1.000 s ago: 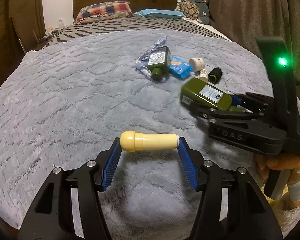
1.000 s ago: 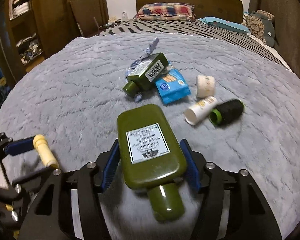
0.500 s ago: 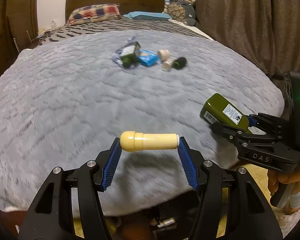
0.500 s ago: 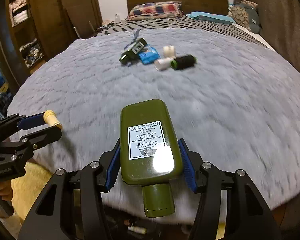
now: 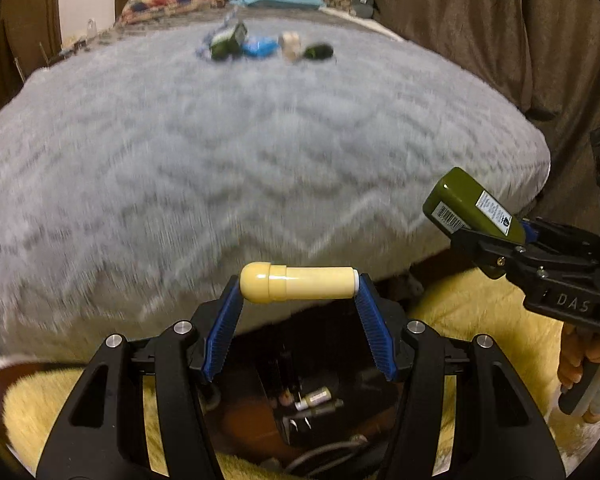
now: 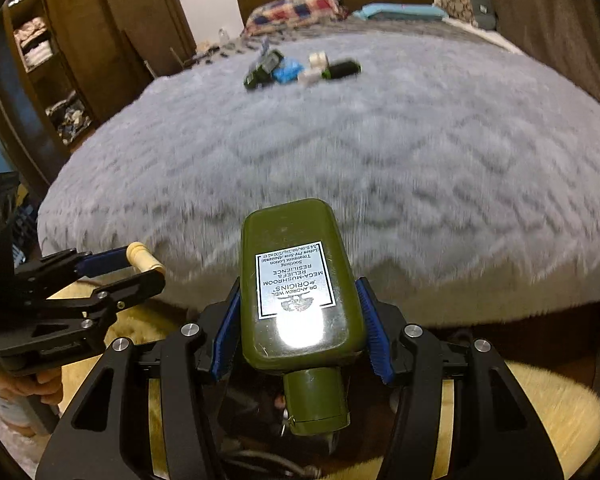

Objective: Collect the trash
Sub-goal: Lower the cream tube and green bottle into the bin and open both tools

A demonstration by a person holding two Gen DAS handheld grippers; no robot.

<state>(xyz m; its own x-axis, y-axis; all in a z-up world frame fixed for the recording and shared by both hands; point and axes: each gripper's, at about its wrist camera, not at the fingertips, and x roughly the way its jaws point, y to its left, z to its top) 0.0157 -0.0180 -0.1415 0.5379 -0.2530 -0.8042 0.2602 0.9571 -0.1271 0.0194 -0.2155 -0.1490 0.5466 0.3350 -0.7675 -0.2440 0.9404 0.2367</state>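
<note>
My left gripper (image 5: 298, 286) is shut on a cream-yellow tube (image 5: 296, 283), held crosswise between its blue pads. My right gripper (image 6: 298, 300) is shut on an olive-green lotion bottle (image 6: 296, 280), label up and cap towards the camera. Both hang past the foot of the bed, over a dark open container (image 5: 332, 344) on the floor that has small tubes in it. The left wrist view shows the right gripper (image 5: 496, 252) and its bottle (image 5: 472, 208) at the right. More trash lies far up the bed: a green bottle (image 6: 262, 70), a blue packet (image 6: 286, 72), a white roll (image 6: 318, 58), a black bottle (image 6: 342, 70).
A grey fuzzy blanket (image 5: 220, 160) covers the bed. A yellow fluffy rug (image 5: 460, 304) lies on the floor around the container. Brown curtains (image 5: 480, 40) hang to the right of the bed, and a wooden shelf unit (image 6: 40, 60) stands to its left. A hand (image 5: 580, 356) grips the right tool's handle.
Both grippers have drawn back from over the blanket to beyond the bed's foot edge, each keeping its item. The trash pile is now farther away, and the floor container has come into view below.
</note>
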